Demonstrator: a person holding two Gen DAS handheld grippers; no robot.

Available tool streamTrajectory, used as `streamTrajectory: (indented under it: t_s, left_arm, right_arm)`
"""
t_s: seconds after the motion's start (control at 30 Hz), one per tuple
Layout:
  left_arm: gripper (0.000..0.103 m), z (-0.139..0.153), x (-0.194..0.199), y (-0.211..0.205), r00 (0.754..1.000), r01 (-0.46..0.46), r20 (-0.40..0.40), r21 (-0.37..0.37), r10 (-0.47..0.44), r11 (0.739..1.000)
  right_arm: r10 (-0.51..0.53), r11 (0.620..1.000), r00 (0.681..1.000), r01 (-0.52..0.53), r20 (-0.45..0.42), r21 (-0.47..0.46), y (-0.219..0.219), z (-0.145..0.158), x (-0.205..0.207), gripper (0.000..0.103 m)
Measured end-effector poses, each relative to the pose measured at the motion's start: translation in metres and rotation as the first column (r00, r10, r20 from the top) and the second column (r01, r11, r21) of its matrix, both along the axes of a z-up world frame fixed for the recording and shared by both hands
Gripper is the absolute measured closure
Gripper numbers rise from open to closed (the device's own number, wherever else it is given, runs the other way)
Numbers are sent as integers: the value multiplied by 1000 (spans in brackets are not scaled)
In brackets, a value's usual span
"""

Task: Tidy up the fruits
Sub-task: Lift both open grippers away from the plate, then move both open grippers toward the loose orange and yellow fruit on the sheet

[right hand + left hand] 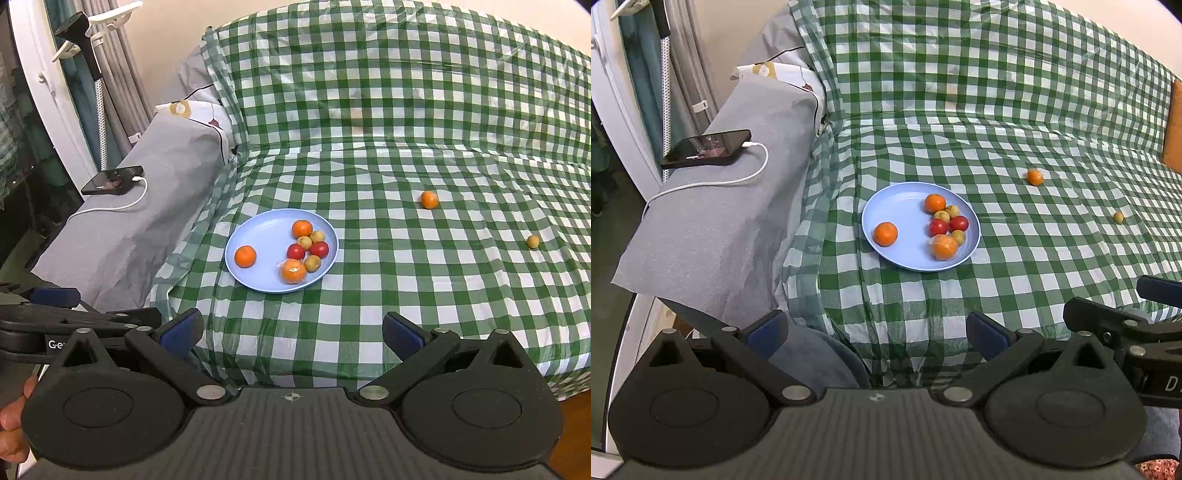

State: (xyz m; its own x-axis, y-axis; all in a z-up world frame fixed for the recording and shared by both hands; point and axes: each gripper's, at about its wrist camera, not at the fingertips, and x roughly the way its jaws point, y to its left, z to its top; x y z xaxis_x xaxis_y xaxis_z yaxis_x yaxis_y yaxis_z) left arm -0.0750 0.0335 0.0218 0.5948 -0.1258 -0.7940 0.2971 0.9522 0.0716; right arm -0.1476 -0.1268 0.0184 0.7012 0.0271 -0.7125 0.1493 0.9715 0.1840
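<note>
Most fruit sat on the plate [240,236]; a tangerine [429,199] and longan [532,241] at two o'clock remained, both grippers [877,334] [291,334] spread empty.

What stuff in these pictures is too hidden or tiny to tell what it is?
- Small yellowish fruits on the blue plate: too small in both views to name.
- Phone screen: too dim and small to read.
- Orange object: cut off by the left wrist view's right edge.
- Lettering on the other gripper's body: cut off in both views.

A blue plate [258,236] holds fruit; an orange [429,199] lies apart on the checked cloth [406,295].
</note>
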Motion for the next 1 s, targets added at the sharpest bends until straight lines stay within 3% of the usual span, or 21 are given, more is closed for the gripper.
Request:
streamTrajectory:
  t_s: [0.57,1.0]
  left_arm:
    - [0,-10,13,-9,999,16,-40,30,-15,999]
    - [0,-18,36,-44,997,47,-68,62,-43,997]
  right_arm:
    - [-21,999,999,22,-36,28,-11,-11,10,1]
    - [-65,997,996,68,-55,41,-33,-23,26,1]
